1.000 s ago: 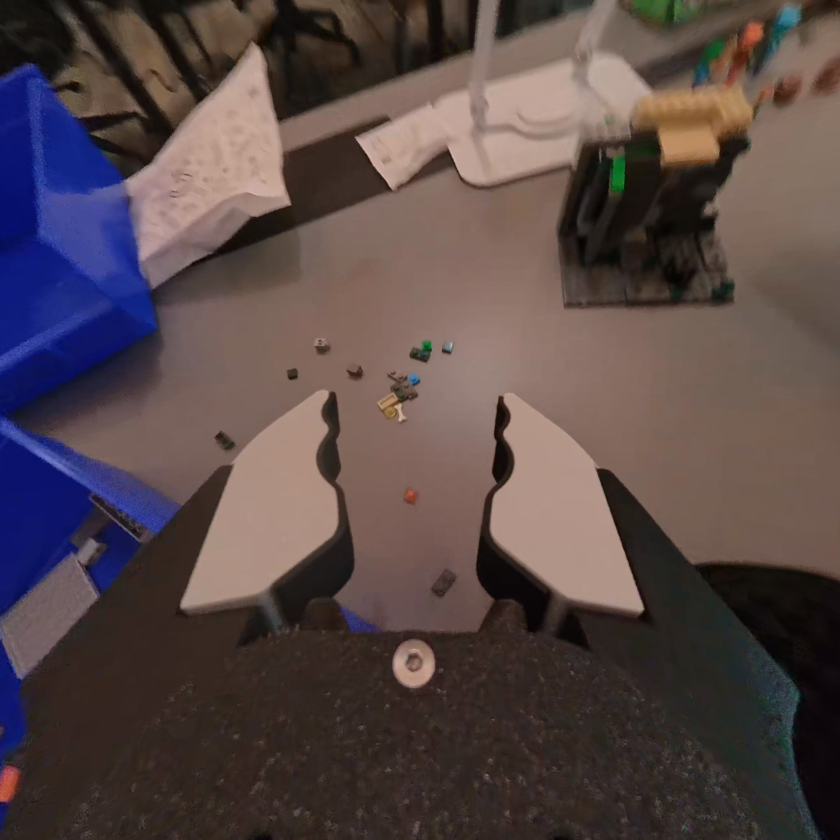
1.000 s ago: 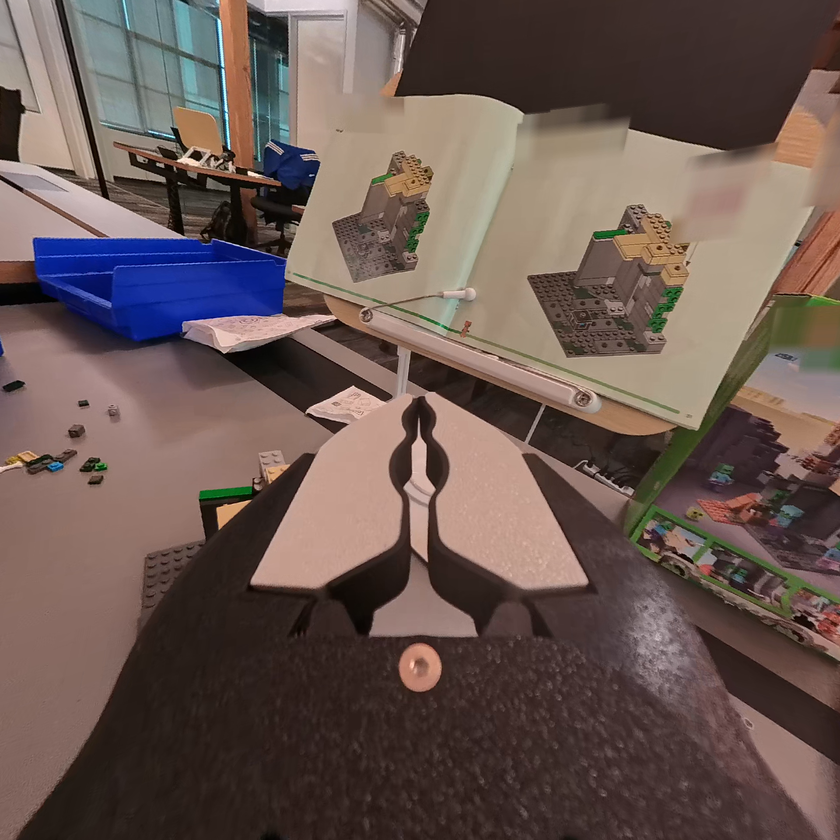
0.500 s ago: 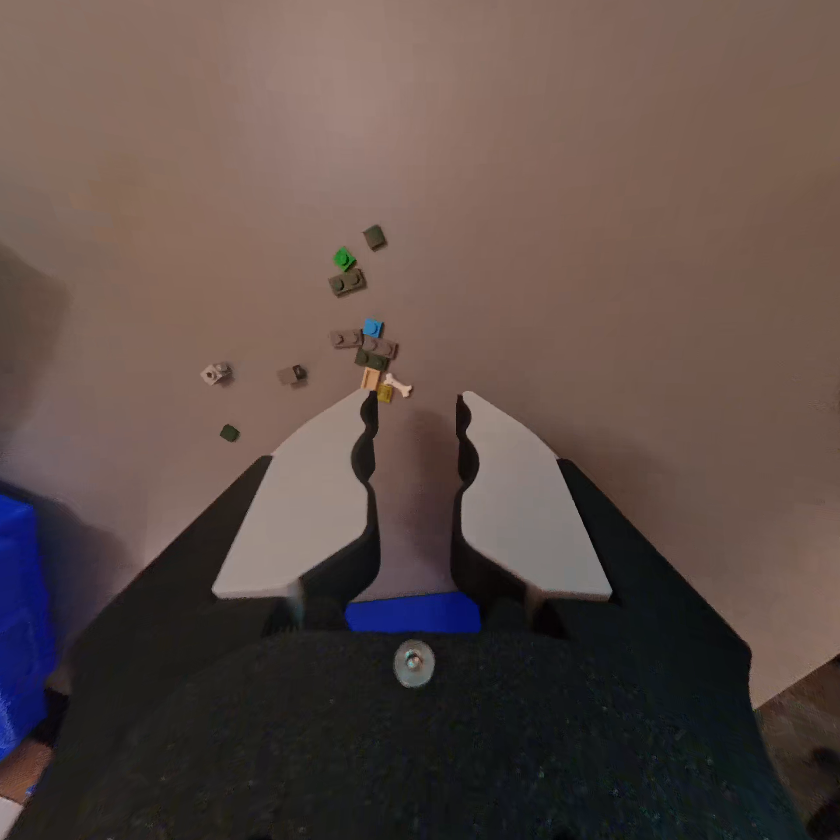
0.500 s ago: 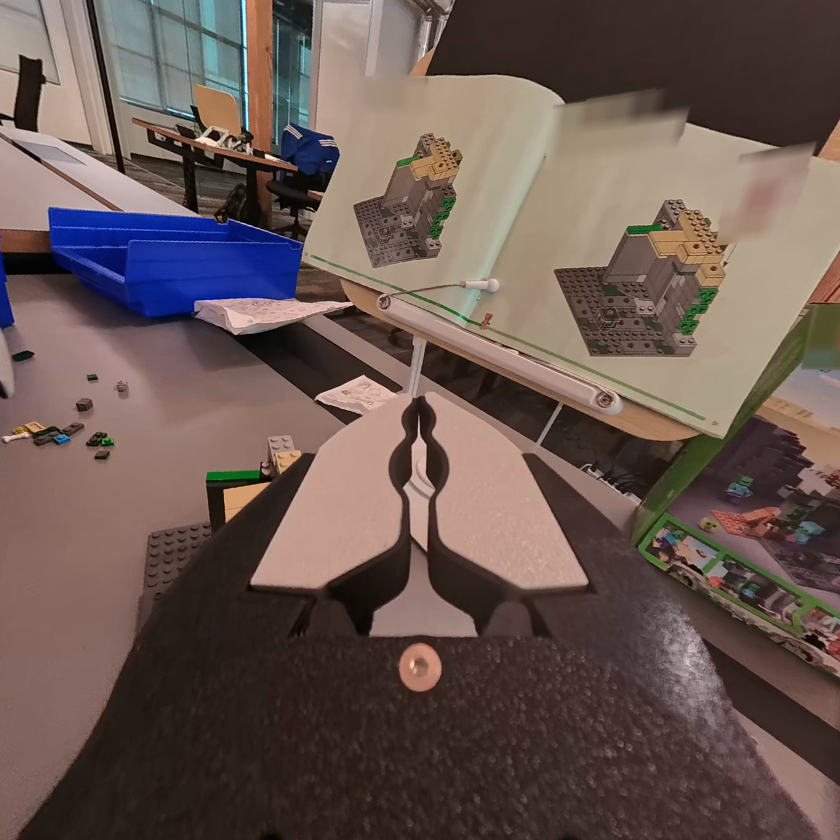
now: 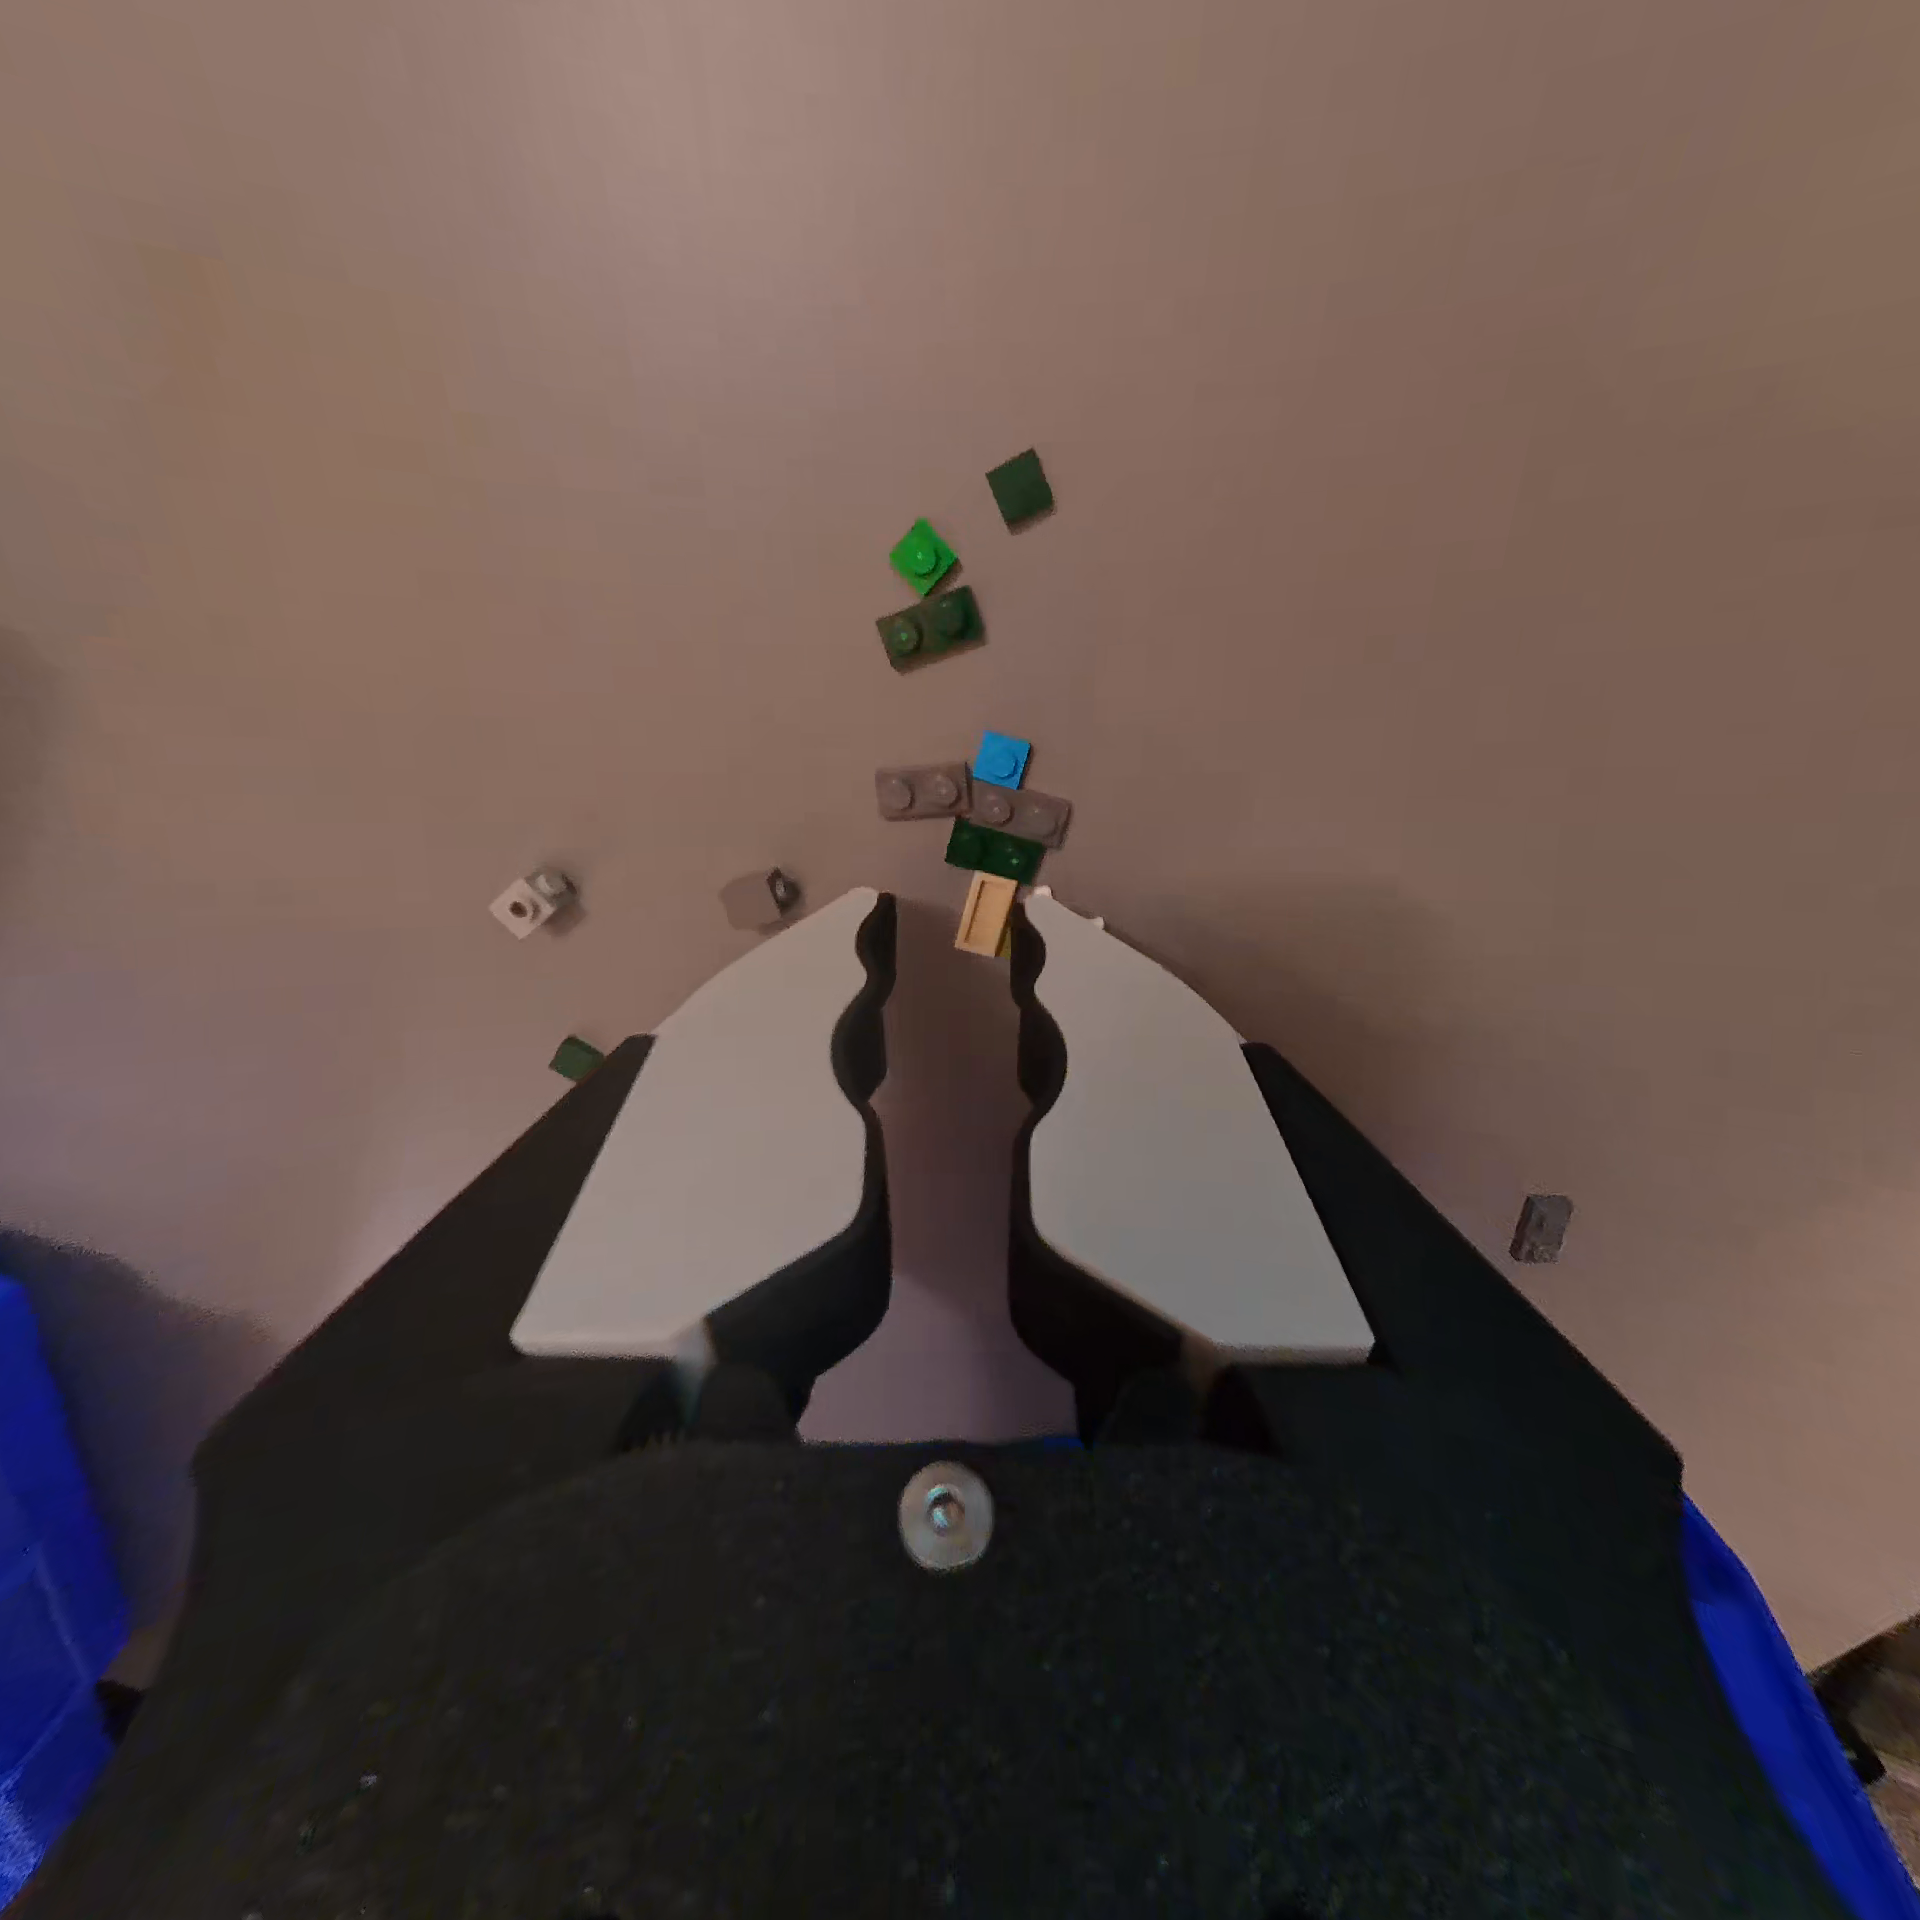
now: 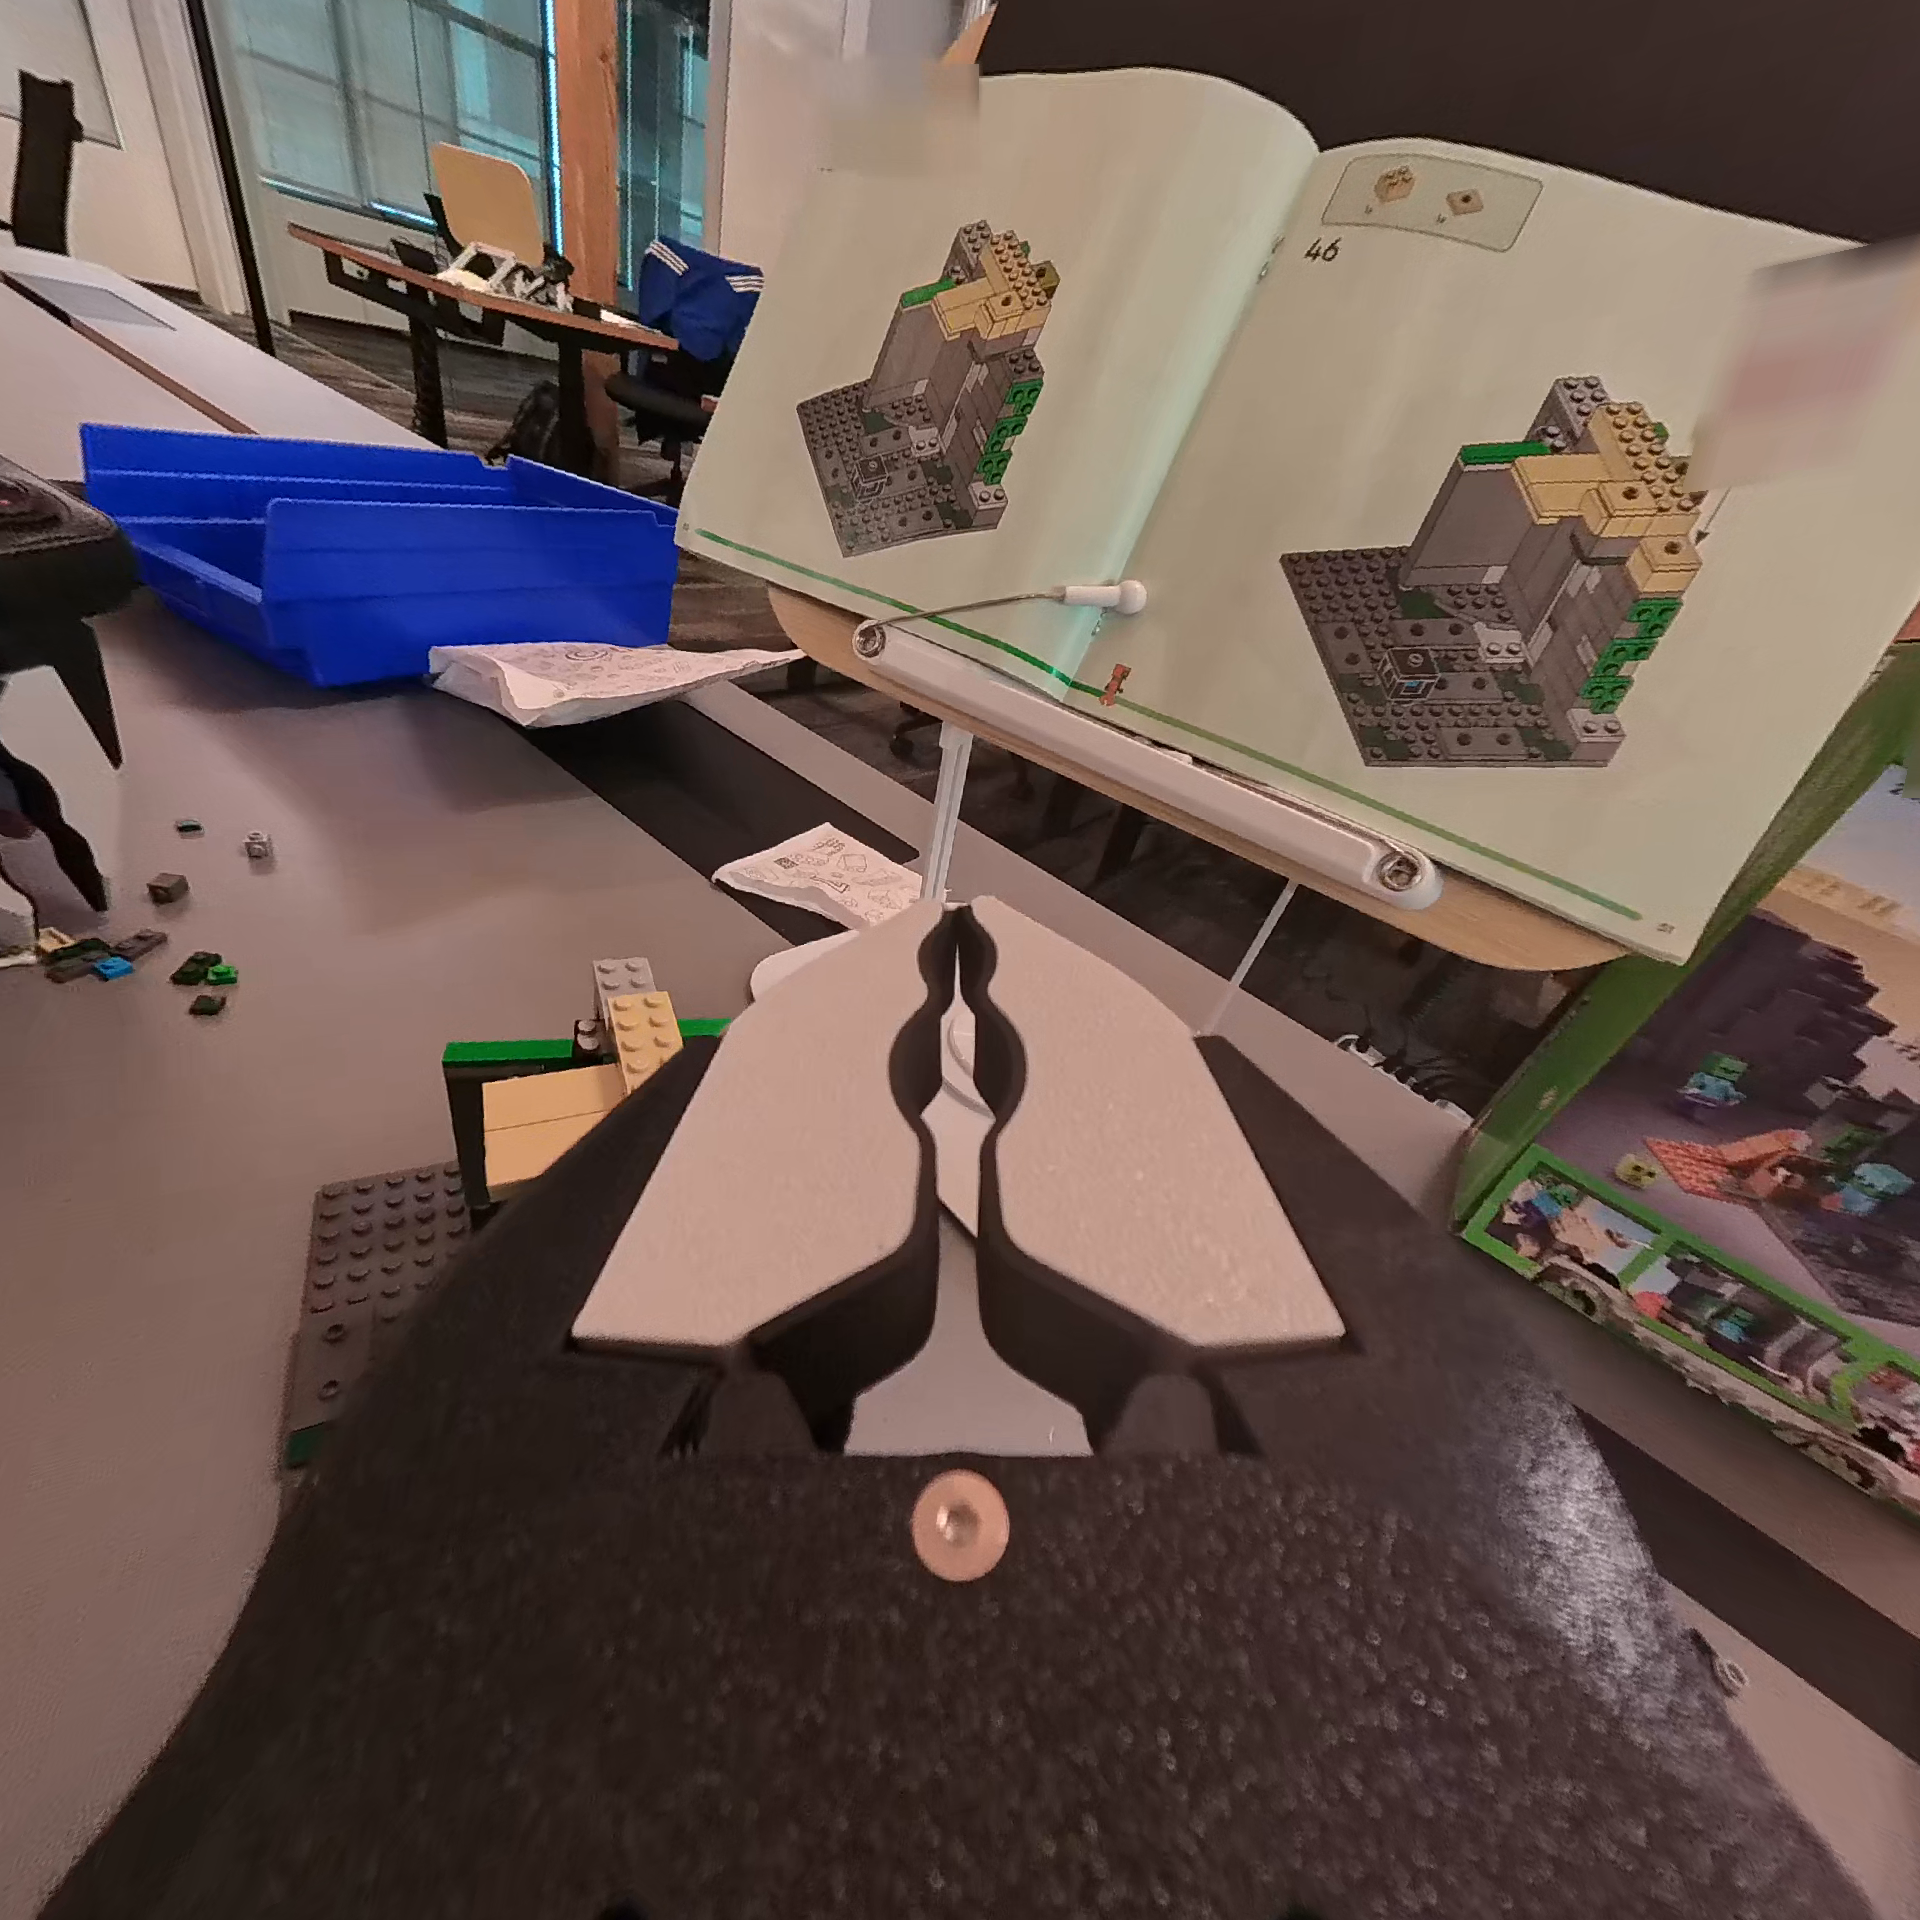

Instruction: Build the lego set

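In the left wrist view my left gripper [image 5: 951, 914] points down at the grey table, its jaws a little apart. A tan tile [image 5: 984, 912] lies at the tip of the right finger [image 5: 1143, 1122], untouched by the left one. Just beyond lie a dark green plate [image 5: 994, 850], two grey plates [image 5: 971, 798], a blue stud [image 5: 1002, 758] and a bright green stud [image 5: 923, 557]. In the right wrist view my right gripper [image 6: 958, 914] is shut and empty, above the half-built model [image 6: 582, 1081] on its dark baseplate [image 6: 364, 1278]. The left gripper [image 6: 52, 665] shows at far left.
An open instruction book [image 6: 1299, 499] stands on a stand behind the model. The set's box [image 6: 1714, 1195] is at right. Blue bins [image 6: 384, 551] and a paper bag [image 6: 592, 675] sit at the back. Loose small bricks [image 6: 135, 956] lie left of the model; a blue bin edge [image 5: 42, 1558] is near my left gripper. Spacing between my two grippers at the tips: around 35 cm. My left gripper is the nearer one to the bright green stud [image 5: 923, 557]: about 6 cm, against 35 cm. My right wrist view [image 6: 228, 971] looks at it from another angle.
My left gripper has tipped down and come closer to the loose pieces, and its jaws have narrowed, with the tan tile now at the right fingertip. The right gripper stays shut and has shifted slightly.
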